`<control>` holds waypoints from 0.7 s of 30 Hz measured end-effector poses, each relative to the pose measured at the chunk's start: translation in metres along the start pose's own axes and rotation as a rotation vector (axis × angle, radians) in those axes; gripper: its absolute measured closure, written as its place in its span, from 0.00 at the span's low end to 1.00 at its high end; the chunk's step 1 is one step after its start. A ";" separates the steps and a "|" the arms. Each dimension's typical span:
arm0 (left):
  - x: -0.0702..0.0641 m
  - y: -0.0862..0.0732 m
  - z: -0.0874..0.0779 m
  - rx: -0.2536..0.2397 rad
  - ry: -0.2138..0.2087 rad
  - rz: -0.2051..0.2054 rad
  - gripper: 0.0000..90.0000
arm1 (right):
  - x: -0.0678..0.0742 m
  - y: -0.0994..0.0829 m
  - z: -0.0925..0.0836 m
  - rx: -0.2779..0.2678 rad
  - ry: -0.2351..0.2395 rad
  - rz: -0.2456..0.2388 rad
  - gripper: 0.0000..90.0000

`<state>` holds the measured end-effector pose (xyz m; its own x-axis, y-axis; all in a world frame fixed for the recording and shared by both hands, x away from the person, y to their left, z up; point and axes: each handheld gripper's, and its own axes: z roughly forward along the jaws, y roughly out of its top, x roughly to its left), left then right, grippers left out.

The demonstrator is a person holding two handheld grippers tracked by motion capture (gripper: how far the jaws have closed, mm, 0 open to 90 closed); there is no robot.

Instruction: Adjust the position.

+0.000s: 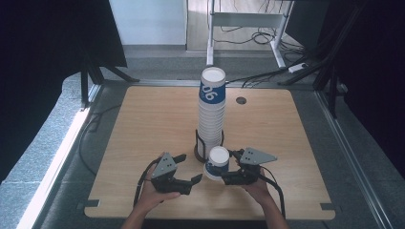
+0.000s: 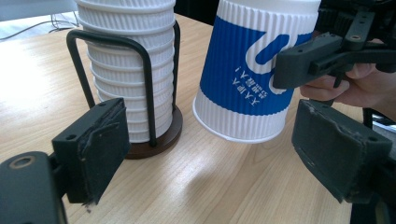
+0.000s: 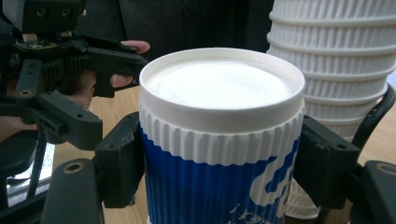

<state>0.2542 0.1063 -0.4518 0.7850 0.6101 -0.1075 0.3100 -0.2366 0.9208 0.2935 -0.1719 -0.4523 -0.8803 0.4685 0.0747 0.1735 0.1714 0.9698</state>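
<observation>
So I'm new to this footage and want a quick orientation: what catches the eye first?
The tall stack of white ribbed cups in a black wire holder at the table's middle. Just in front of it, the right gripper clamps a single blue-and-white cup upside down, tilted, its rim just off the wooden table. The left gripper is beside it, jaws open with nothing between them.

Cup (image 3: 219,140) between the pads of the right tongs (image 3: 219,172): white ribbed band at top and base, blue ribbed middle with a white curved mark and small white lettering; flat white end. Stack of cups (image 2: 128,70) beside it: white, ribbed, topmost one (image 1: 212,90) with a blue band and white numerals; wire holder (image 2: 149,88) black on a dark brown base. Both tongs black with dark grey pads, left tongs (image 2: 205,154) included; worktop (image 2: 219,186) pale wood grain.
</observation>
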 end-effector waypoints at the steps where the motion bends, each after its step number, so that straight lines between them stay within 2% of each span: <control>1: -0.001 0.000 0.001 0.002 -0.002 0.001 0.12 | 0.000 0.001 -0.001 -0.004 0.000 -0.001 0.29; 12: -0.011 0.000 0.009 0.013 -0.012 0.020 0.12 | 0.002 0.003 -0.003 -0.021 0.002 -0.001 0.29; 17: -0.013 -0.001 0.014 0.022 -0.014 0.030 0.10 | 0.009 0.004 0.002 -0.016 0.019 -0.012 0.29; 21: -0.017 -0.002 0.018 0.037 -0.026 0.043 0.08 | 0.013 0.007 0.005 -0.041 0.054 0.020 0.29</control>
<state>0.2495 0.0828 -0.4588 0.8115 0.5791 -0.0779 0.2946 -0.2904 0.9104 0.2850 -0.1605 -0.4456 -0.8995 0.4239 0.1058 0.1742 0.1259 0.9766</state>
